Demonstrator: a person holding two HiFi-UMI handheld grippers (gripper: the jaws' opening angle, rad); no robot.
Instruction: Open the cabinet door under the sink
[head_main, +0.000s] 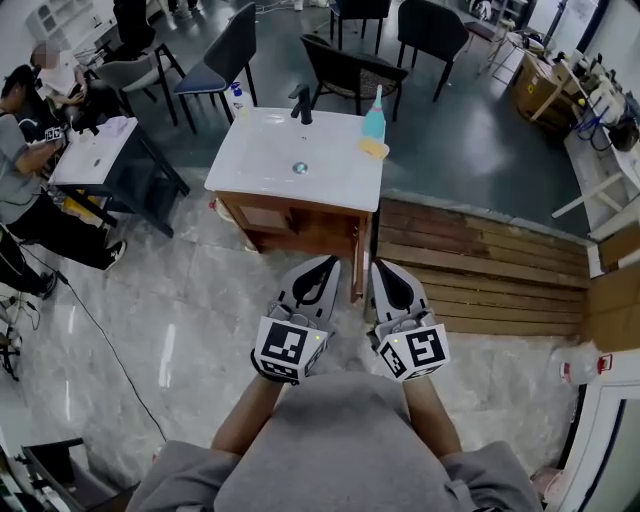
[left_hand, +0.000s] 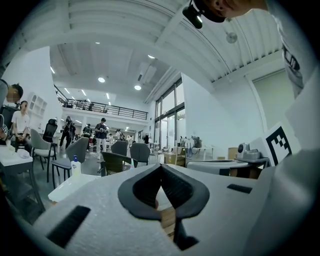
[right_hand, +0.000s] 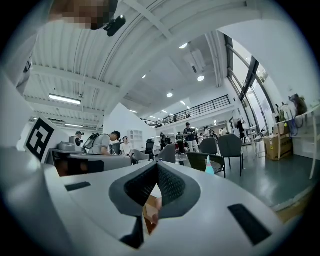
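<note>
The sink unit has a white top and a wooden cabinet below it. A wooden door panel stands out from the cabinet's right front, edge-on toward me. My left gripper is shut just left of that panel, and my right gripper is shut just right of it. Neither holds anything. In the left gripper view the jaws meet at their tips, with wood showing below them. The right gripper view shows the same closed tips over a strip of wood.
A black tap, a teal bottle and a yellow sponge sit on the sink top. Wooden planks lie on the floor to the right. Chairs stand behind the sink. People sit at a table at the left.
</note>
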